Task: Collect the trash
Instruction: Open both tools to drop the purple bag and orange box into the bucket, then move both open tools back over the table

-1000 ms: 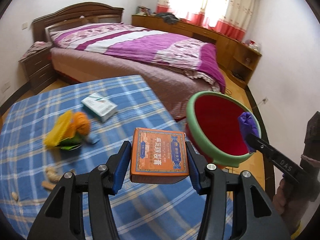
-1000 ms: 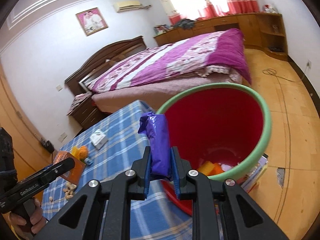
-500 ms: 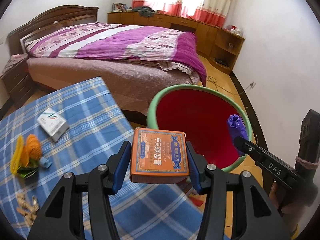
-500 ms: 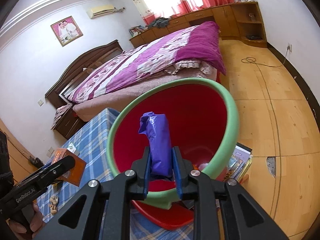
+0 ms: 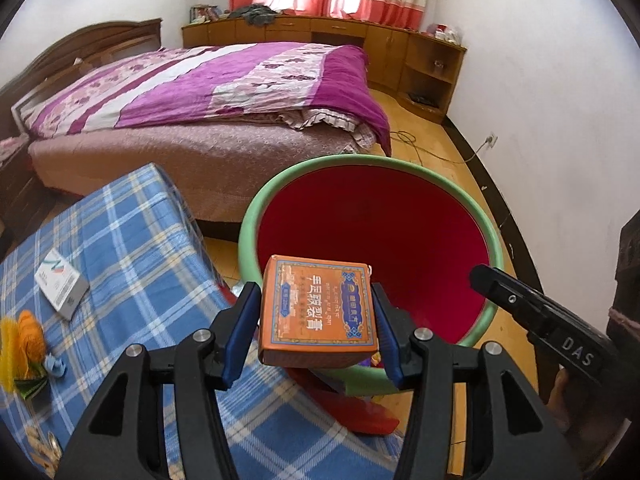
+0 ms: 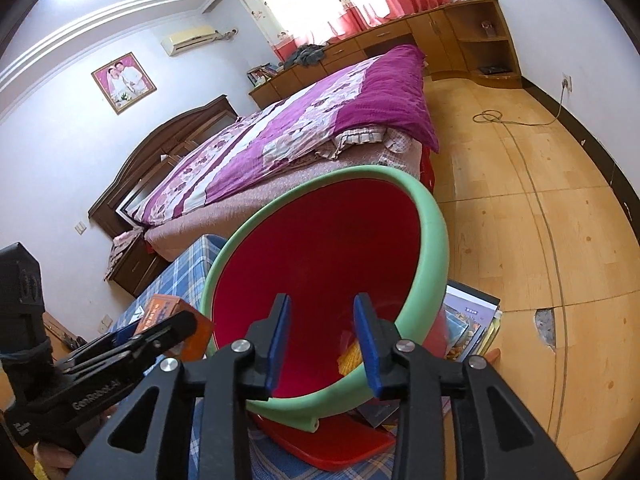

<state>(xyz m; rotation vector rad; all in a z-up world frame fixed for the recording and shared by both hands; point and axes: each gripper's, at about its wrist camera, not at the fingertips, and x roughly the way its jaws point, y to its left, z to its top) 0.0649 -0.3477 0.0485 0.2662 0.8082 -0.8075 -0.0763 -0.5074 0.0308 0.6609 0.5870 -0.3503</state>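
Two views, left wrist first. Your left gripper [image 5: 316, 312] is pinching the orange box [image 5: 318, 312] flat between its blue pads, label up, held at the near rim of the red bin [image 5: 492, 240] with the green lip. Box sits over the rim edge, not fully over the opening, so I'd push forward until the whole box is past the green lip before you let go; otherwise it could clip the rim and drop to the floor. Spread the jaws wide and quick so the box falls flat. More trash waits on the blue plaid table [image 5: 132, 248]: a white carton [image 5: 60, 286], an orange-yellow wad [image 5: 24, 338], and small bits at the lower left edge, too blurred to name. The right gripper's black finger pokes in from the right side, beside the bin.

Right wrist view. Your right gripper [image 6: 322, 336] is spread apart with nothing between the pads, aimed into the bin's mouth. Something yellow [image 6: 350, 356] lies at the bin's bottom. The left gripper with the orange box shows at the left, just beside the bin's rim. Keep the right one clear of the drop path, then swing it toward the table for the next piece. A stack of books [image 6: 472, 320] lies on the floor under the bin; leave it alone.
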